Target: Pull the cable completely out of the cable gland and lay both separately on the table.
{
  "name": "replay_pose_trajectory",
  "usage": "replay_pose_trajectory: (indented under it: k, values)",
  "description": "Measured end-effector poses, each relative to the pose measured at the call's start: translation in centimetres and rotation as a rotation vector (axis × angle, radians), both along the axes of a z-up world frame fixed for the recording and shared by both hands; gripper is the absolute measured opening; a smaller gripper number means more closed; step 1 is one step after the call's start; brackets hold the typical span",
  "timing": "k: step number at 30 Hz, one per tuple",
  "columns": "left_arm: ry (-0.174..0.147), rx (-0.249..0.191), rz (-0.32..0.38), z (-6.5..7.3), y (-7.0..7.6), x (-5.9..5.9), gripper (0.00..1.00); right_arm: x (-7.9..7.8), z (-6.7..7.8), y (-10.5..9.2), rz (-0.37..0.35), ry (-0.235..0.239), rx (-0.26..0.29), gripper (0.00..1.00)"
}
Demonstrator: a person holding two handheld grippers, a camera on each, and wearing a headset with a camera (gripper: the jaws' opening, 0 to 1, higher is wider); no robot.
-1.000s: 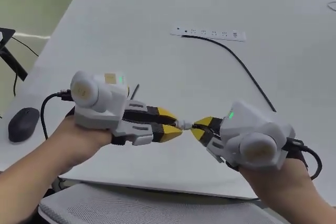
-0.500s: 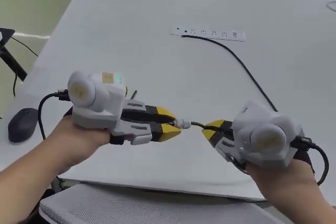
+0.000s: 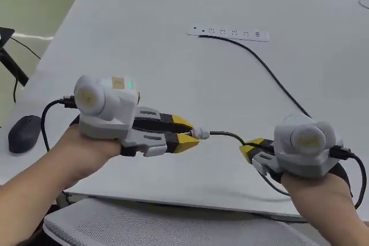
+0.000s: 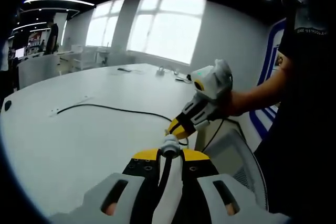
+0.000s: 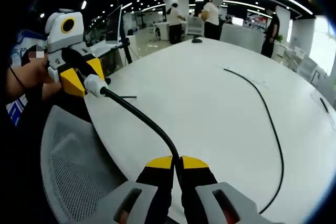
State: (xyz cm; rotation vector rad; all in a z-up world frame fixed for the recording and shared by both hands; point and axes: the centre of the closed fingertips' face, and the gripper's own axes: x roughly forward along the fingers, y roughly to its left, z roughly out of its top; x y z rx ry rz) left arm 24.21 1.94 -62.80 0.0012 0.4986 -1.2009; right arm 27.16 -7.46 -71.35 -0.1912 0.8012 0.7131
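- Here, the left hand-held gripper [image 3: 191,134] has its yellow-tipped jaws pressed together on the small white cable gland [image 3: 202,134], which sticks out from the tips.
- The right hand-held gripper [image 3: 249,147] pinches the thin black cable [image 3: 228,136] between its closed jaws.
- The cable runs in a soft curve from the right jaws across to the gland, and its end goes into the gland.
- The two hand-held grippers point towards each other and are apart, with the bare length of cable between them.
- The gland and the cable are both in the air, above the near edge of the white bench [image 3: 173,61]; neither of them touches it.
- A white power strip [image 3: 229,33] lies farther back on the bench, and its black cord [image 3: 271,76] goes towards the near right edge.
- A dark computer mouse [image 3: 23,133] rests near the left edge of the bench.
- A grey mesh chair [image 3: 144,226] is below the near edge.
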Motion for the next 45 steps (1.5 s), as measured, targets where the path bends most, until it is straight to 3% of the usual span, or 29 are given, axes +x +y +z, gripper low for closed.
replay_pose_trajectory:
  k: [6,17,21,28,35,45]
  values:
    - [0.002,0.001,0.000,-0.2,-0.1,-0.1,0.15,-0.1,-0.2,0.0,-0.006,0.005,-0.006,0.00]
    - [0.003,0.013,0.019,-0.4,0.5,0.4,0.15,-0.3,0.0,0.3,0.073,-0.068,-0.035,0.00]
    - [0.003,0.018,0.018,-0.5,0.5,0.4,0.15,-0.6,0.7,0.4,0.119,-0.111,-0.047,0.01]
    - [0.015,0.020,0.023,-0.7,0.5,0.6,0.15,-0.7,2.2,0.8,0.163,-0.144,-0.053,0.09]
    - [0.014,0.027,0.013,-0.9,0.2,0.5,0.15,-1.1,4.9,3.8,0.299,-0.234,-0.059,0.16]
    - [0.014,0.027,0.005,-0.8,0.2,0.3,0.15,-1.9,5.8,7.7,0.472,-0.330,-0.106,0.10]
